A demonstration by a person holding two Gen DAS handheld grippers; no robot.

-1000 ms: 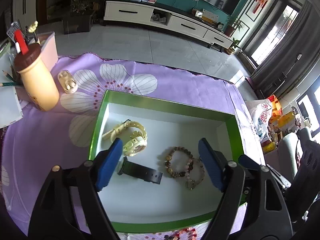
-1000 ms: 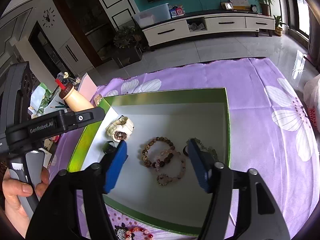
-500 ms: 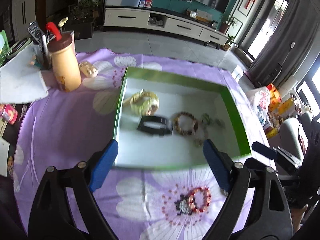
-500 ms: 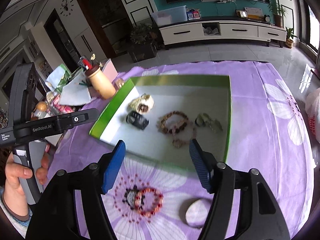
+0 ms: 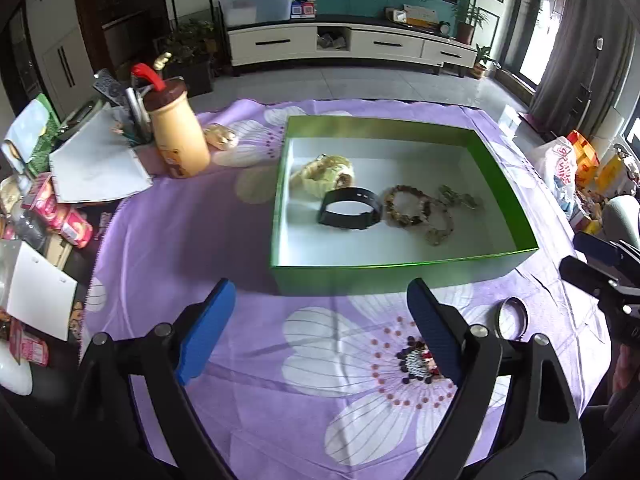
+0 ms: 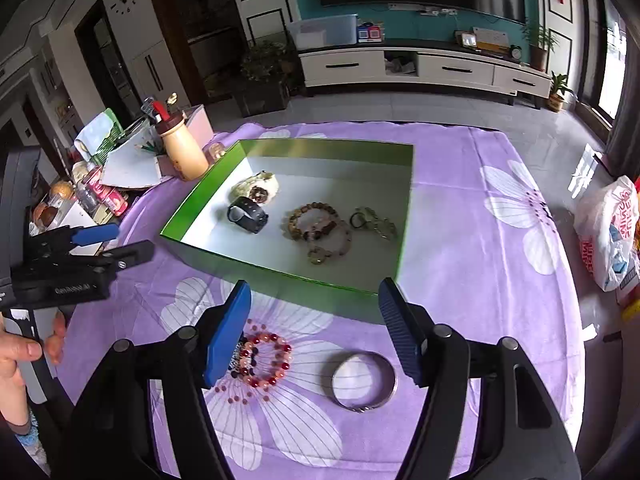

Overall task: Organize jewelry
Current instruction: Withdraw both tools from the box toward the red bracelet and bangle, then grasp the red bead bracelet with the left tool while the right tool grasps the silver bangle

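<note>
I take the green box (image 6: 286, 148) as my landmark. Inside it lie a cream watch (image 6: 256, 189), a black band (image 6: 247, 213), brown bead bracelets (image 6: 316, 226) and a small chain piece (image 6: 376, 222), with bare floor along its near wall. Outside, just beyond that near wall, a red bead bracelet (image 6: 262, 360) and a silver bangle (image 6: 364, 380) rest on the purple cloth (image 6: 472, 248). My right gripper (image 6: 314, 330) hangs over them, jaws apart, empty. My left gripper (image 5: 320, 330) is wide apart too, nothing between. The cloth to the box's left is open.
</note>
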